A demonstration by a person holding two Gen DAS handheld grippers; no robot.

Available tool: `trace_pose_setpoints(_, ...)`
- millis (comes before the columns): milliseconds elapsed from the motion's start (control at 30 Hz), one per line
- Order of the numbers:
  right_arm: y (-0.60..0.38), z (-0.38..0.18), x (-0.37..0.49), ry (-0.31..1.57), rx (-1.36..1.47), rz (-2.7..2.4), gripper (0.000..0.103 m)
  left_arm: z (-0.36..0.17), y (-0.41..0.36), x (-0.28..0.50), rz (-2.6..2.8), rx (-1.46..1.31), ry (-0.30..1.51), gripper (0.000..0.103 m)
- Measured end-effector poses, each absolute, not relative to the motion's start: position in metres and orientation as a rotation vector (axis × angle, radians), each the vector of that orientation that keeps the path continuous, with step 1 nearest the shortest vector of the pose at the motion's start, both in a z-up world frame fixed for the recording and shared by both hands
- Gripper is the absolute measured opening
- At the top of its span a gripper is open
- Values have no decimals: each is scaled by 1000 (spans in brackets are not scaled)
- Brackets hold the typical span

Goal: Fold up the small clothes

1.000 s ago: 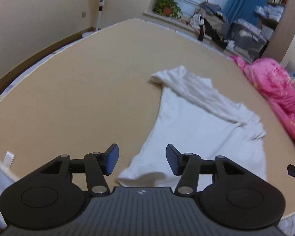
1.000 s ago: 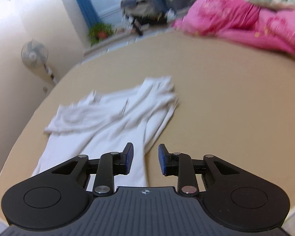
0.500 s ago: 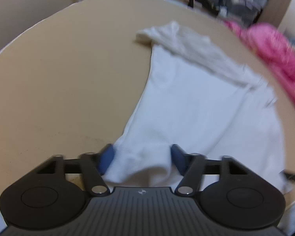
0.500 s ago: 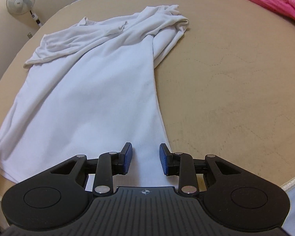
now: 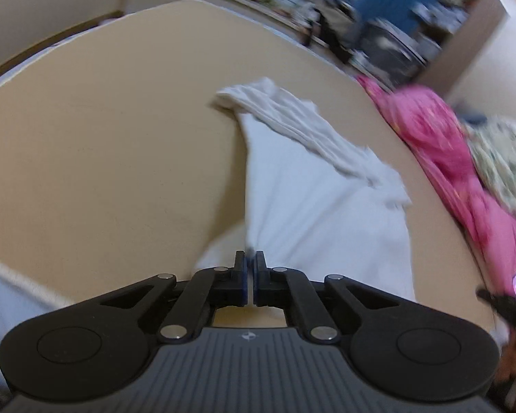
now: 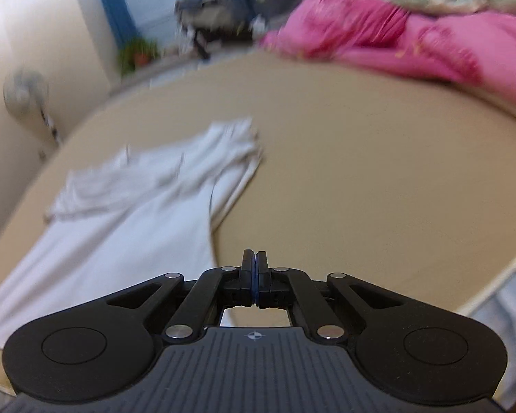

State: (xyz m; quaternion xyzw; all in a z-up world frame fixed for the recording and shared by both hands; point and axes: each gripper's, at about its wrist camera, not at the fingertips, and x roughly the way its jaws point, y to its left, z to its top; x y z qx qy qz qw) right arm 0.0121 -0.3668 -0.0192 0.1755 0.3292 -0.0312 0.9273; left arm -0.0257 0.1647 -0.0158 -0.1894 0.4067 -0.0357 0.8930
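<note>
The white T-shirt is lying spread on the tan mattress, bare room lying left and right. The left gripper is pinching its near hem corner; the right gripper is clamped at the opposite corner, near the mattress edge.
</note>
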Motion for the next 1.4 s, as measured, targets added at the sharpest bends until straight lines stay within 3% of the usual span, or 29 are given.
trace_pose_setpoints(167, -361, -56, 13, 824, 390, 73, 4, -28, 188, -29, 66, -373, 906, 5)
trace_pose_setpoints(200, -351, -62, 18, 836, 357, 86, 16, -28, 198, -26, 81, -437, 892, 9)
trace_pose_setpoints(233, -342, -68, 23, 841, 326, 97, 38, -29, 205, -24, 82, -485, 879, 14)
trace_pose_setpoints(267, -332, -71, 27, 842, 301, 99, 46, -29, 209, -21, 75, -526, 865, 27)
trace_pose_setpoints(300, -324, -76, 33, 840, 280, 98, 50, -30, 209, -18, 67, -548, 855, 39)
trace_pose_setpoints(400, -308, -88, 49, 867, 273, 91, 50, -37, 201, -5, 32, -583, 858, 53)
trace_pose_setpoints(567, -286, -111, 66, 904, 206, 30, 47, -55, 174, 32, 42, -499, 908, 53)
trace_pose_setpoints(600, -278, -111, 67, 891, 157, 29, 31, -62, 169, 41, 59, -483, 930, 50)
trace_pose_setpoints(633, -272, -112, 68, 887, 136, 45, 9, -68, 168, 47, 73, -482, 957, 43)
trace_pose_setpoints(667, -268, -110, 69, 883, 125, 54, 7, -75, 168, 52, 74, -488, 978, 15)
trace_pose_setpoints(700, -267, -106, 67, 876, 111, 47, 6, -79, 168, 56, 79, -488, 1000, 4)
trace_pose_setpoints(800, -283, -80, 59, 812, 180, -6, 5, -69, 171, 50, 95, -465, 961, 3)
trace_pose_setpoints(967, -327, 1, 11, 589, 305, 14, 4, -8, 183, -9, 0, -507, 803, 3)
trace_pose_setpoints(1033, -340, 17, -16, 561, 306, 6, 4, -1, 181, -27, -8, -483, 836, 3)
trace_pose_setpoints(1200, -362, -35, -30, 827, 240, -103, 4, -41, 161, -34, 43, -304, 1102, 0)
trace_pose_setpoints(1267, -364, -63, -23, 946, 213, -146, 5, -38, 161, -28, 85, -262, 1067, 2)
trace_pose_setpoints(1400, -360, -51, -19, 819, 239, -137, 9, -23, 156, -21, -9, -347, 974, 3)
